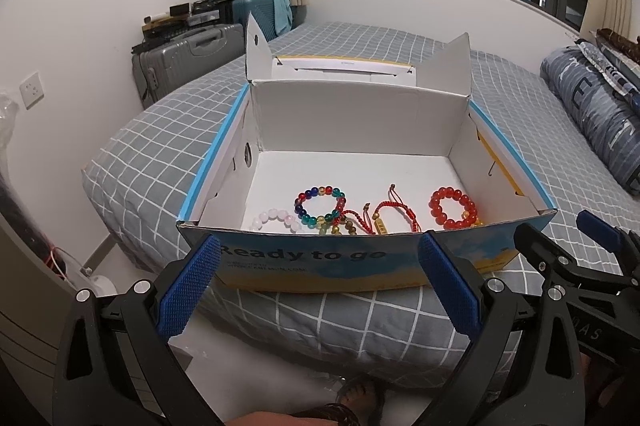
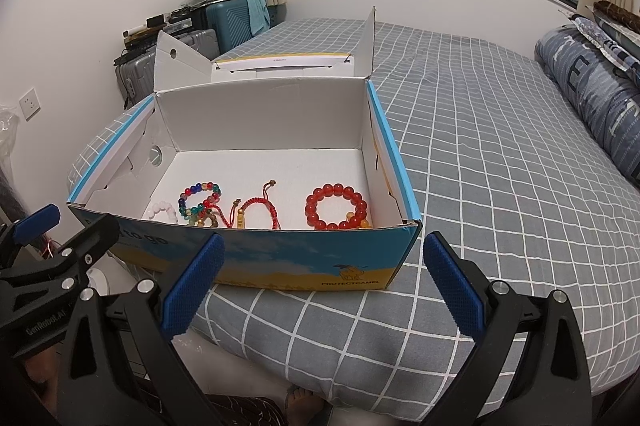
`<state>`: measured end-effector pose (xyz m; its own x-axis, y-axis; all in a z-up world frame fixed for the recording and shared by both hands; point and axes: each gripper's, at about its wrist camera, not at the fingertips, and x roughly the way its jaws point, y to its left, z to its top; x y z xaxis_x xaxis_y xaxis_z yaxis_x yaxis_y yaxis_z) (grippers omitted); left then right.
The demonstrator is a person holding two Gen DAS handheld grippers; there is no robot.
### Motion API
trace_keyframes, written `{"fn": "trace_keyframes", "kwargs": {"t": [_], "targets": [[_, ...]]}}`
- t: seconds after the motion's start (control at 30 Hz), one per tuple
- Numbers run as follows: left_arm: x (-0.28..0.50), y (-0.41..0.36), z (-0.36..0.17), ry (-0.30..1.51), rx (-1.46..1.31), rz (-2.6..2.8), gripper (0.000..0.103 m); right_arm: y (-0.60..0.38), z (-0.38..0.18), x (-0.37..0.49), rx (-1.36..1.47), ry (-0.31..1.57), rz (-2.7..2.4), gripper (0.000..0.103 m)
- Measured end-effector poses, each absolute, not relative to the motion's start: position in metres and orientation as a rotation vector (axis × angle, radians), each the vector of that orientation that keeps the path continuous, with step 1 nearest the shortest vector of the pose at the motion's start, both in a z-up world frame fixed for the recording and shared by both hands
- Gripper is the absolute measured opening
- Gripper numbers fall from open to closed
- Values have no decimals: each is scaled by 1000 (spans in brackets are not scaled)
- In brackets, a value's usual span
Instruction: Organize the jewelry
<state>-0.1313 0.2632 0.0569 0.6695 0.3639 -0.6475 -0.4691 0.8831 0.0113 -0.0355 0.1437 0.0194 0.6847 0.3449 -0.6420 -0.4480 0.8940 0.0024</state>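
Note:
An open cardboard box with a blue and yellow front sits on the bed's near corner. Inside, near the front wall, lie a pink bead bracelet, a multicoloured bead bracelet, red cord bracelets and a red bead bracelet. My left gripper is open and empty, just in front of the box. My right gripper is open and empty, in front of the box's right corner. Each gripper shows at the edge of the other's view.
The bed has a grey checked sheet; a rolled blue quilt lies at the right. Suitcases and clutter stand against the far wall left of the bed. The person's foot is on the floor below.

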Motion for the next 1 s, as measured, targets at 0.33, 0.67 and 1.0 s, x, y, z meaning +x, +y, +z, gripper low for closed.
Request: {"fn": "trace_keyframes", "kwargs": {"t": [0.33, 0.67, 1.0], "targets": [[-131, 262, 57, 693, -159, 471, 97, 144, 20, -35, -158, 686, 444, 95], [-131, 263, 58, 698, -155, 465, 97, 144, 20, -35, -157, 686, 444, 95], [-132, 265, 56, 695, -163, 476, 97, 144, 20, -34, -155, 689, 444, 95]]}}
